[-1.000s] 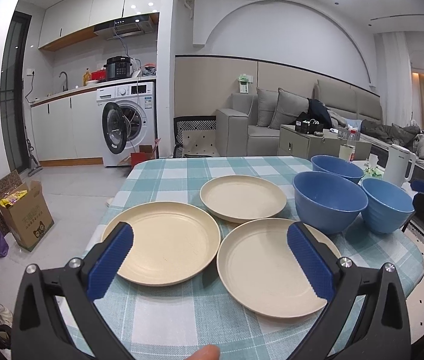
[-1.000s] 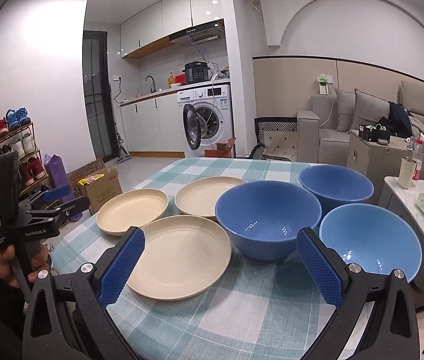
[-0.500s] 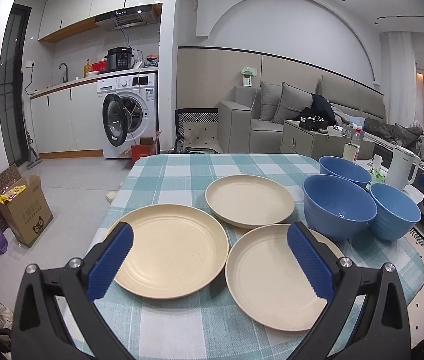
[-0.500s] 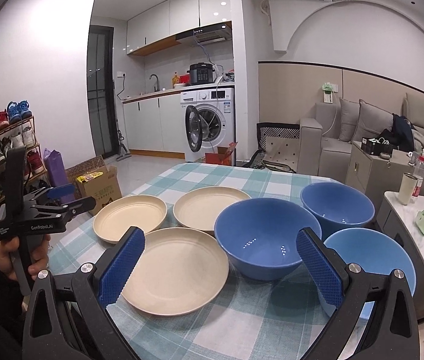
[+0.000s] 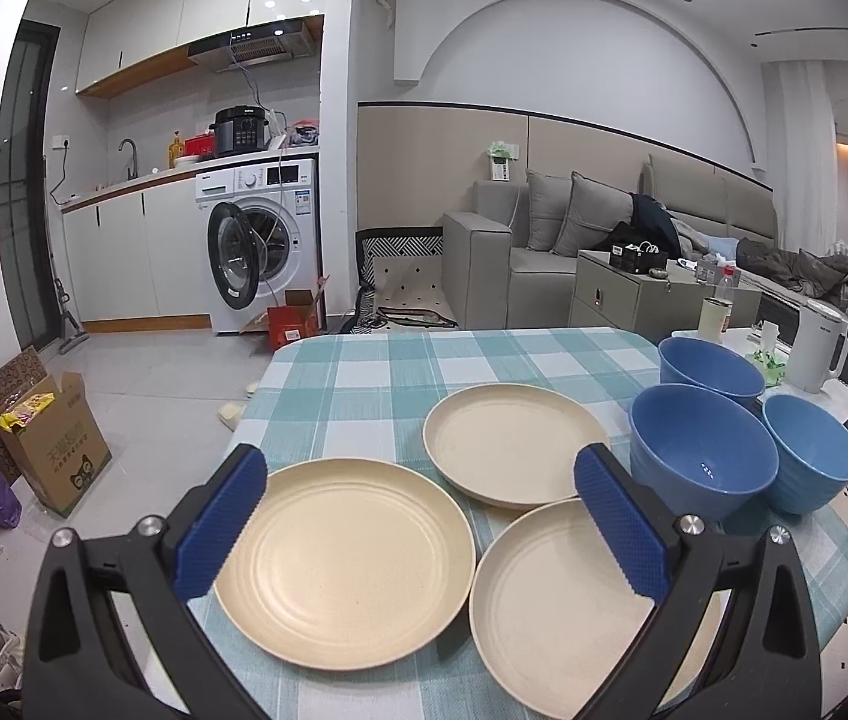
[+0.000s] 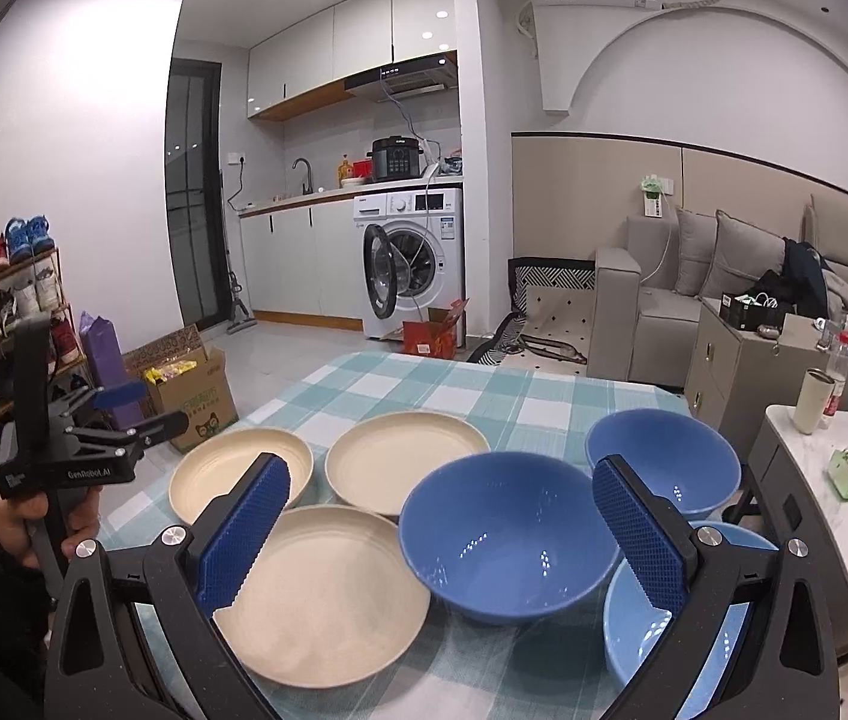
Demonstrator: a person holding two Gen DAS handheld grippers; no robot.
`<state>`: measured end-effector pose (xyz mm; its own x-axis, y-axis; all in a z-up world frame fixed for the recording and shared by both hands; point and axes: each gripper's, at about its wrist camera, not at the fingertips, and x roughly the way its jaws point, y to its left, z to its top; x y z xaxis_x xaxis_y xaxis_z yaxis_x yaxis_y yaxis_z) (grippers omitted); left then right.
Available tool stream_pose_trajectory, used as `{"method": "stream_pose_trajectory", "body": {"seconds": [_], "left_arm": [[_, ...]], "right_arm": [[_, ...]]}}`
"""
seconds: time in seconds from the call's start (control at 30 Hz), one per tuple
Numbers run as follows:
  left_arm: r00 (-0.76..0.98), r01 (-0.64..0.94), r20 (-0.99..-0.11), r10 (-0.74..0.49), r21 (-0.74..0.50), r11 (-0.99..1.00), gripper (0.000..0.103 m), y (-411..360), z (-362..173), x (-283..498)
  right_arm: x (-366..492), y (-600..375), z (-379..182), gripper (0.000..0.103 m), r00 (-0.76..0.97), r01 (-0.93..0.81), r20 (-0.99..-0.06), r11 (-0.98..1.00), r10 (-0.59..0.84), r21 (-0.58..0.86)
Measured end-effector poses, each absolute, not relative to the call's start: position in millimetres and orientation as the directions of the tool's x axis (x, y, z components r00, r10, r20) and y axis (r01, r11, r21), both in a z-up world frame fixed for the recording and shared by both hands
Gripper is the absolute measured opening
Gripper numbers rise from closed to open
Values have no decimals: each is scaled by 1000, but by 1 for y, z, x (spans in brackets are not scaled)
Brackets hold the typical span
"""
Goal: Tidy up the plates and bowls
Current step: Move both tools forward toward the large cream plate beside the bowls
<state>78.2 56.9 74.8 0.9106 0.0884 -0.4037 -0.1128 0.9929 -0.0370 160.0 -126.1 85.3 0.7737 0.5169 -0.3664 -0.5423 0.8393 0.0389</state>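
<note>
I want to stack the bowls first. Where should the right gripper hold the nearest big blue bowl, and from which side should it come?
Probably grip the near rim of the big blue bowl, coming from above with one finger inside and one outside. It stands upright and its mouth is wider than the open right gripper, so only the thin wall fits between the fingers.
</note>
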Motion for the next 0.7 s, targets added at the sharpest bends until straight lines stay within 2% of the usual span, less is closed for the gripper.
{"method": "stream_pose_trajectory", "body": {"seconds": [0.23, 0.7], "left_arm": [[912, -119, -398, 96, -33, 992, 103, 64, 80, 98], [905, -109, -417, 88, -27, 994, 103, 66, 82, 133]], "right_arm": [[192, -128, 102, 103, 774, -533, -360, 843, 521, 73], [246, -101, 104, 103, 722, -555, -446, 828, 529, 82]]}}
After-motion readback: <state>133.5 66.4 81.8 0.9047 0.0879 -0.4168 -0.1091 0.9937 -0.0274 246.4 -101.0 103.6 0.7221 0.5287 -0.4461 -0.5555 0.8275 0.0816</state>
